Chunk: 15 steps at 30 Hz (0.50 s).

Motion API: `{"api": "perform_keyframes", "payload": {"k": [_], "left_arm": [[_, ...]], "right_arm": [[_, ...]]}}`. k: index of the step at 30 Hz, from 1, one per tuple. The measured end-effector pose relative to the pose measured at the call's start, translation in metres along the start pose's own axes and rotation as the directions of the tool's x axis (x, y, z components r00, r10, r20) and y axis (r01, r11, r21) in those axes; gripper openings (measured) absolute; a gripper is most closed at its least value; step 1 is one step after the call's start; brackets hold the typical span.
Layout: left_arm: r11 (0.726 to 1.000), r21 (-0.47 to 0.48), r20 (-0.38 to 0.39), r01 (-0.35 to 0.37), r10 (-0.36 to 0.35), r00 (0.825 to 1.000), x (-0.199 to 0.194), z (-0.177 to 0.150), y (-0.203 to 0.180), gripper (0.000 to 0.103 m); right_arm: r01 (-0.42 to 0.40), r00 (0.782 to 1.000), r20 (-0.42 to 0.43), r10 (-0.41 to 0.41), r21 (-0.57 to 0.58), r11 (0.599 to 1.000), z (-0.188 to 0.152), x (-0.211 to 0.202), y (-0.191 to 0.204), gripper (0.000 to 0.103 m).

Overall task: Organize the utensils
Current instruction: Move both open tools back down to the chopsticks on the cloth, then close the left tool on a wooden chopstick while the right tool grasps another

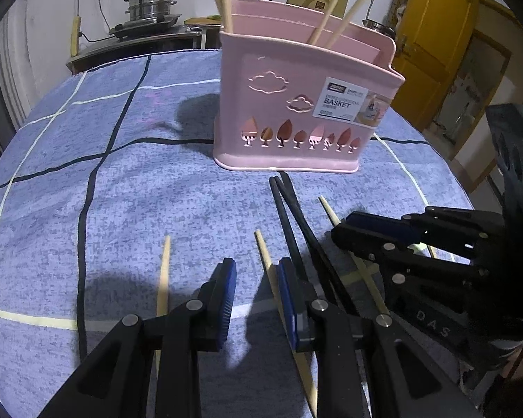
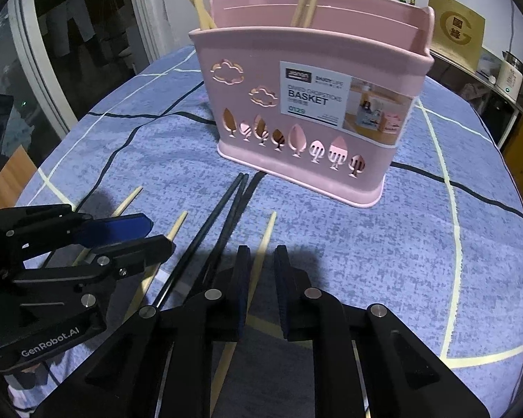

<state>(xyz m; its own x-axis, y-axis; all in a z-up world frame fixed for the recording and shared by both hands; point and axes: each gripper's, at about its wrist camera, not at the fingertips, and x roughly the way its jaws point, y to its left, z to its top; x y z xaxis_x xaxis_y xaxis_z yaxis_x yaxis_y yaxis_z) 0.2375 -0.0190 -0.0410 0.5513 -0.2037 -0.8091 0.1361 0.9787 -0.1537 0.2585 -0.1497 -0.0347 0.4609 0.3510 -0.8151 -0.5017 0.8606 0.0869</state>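
Note:
A pink chopstick basket [image 1: 307, 111] [image 2: 313, 111] stands on the blue checked tablecloth with several bamboo chopsticks [image 1: 223, 0] upright in it. Loose on the cloth lie three bamboo chopsticks [image 1: 164, 275] [image 1: 266, 261] [image 1: 362, 271] and a pair of black chopsticks [image 1: 289, 223] [image 2: 223, 216]. My left gripper [image 1: 256, 278] is open just above the cloth, one bamboo chopstick under its right finger. My right gripper [image 2: 261, 271] is open, astride a bamboo chopstick [image 2: 263, 244]. Each gripper shows in the other's view: the right [image 1: 383, 240], the left [image 2: 122, 233].
The round table's edge [image 1: 3, 160] curves near on the left and right. Behind the table stand a counter with a steel steamer pot [image 1: 151, 3], a yellow door [image 1: 432, 45], a kettle [image 2: 512, 73] and a glass door [image 2: 69, 35].

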Motion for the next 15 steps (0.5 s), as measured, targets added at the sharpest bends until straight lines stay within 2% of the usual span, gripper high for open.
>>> {"api": "perform_keyframes", "payload": {"k": [8, 10, 12, 15], "left_arm": [[0.997, 0.056, 0.009, -0.057, 0.057, 0.998, 0.006, 0.002, -0.01, 0.024], [0.995, 0.068, 0.006, -0.075, 0.074, 0.997, 0.006, 0.003, -0.012, 0.021], [0.993, 0.078, 0.006, -0.091, 0.091, 0.996, 0.008, 0.005, -0.014, 0.012], [0.994, 0.073, -0.002, -0.084, 0.084, 0.996, 0.01, 0.009, -0.01, 0.008]], "right_arm": [[0.009, 1.0, 0.0, -0.009, 0.007, 1.0, -0.002, -0.002, -0.005, 0.013], [0.014, 1.0, -0.003, -0.013, 0.012, 1.0, -0.001, -0.001, -0.006, 0.013], [0.018, 1.0, -0.007, -0.018, 0.011, 1.0, 0.0, -0.001, -0.006, 0.013], [0.021, 1.0, -0.012, -0.021, 0.021, 1.0, 0.003, 0.001, -0.007, 0.013]]}}
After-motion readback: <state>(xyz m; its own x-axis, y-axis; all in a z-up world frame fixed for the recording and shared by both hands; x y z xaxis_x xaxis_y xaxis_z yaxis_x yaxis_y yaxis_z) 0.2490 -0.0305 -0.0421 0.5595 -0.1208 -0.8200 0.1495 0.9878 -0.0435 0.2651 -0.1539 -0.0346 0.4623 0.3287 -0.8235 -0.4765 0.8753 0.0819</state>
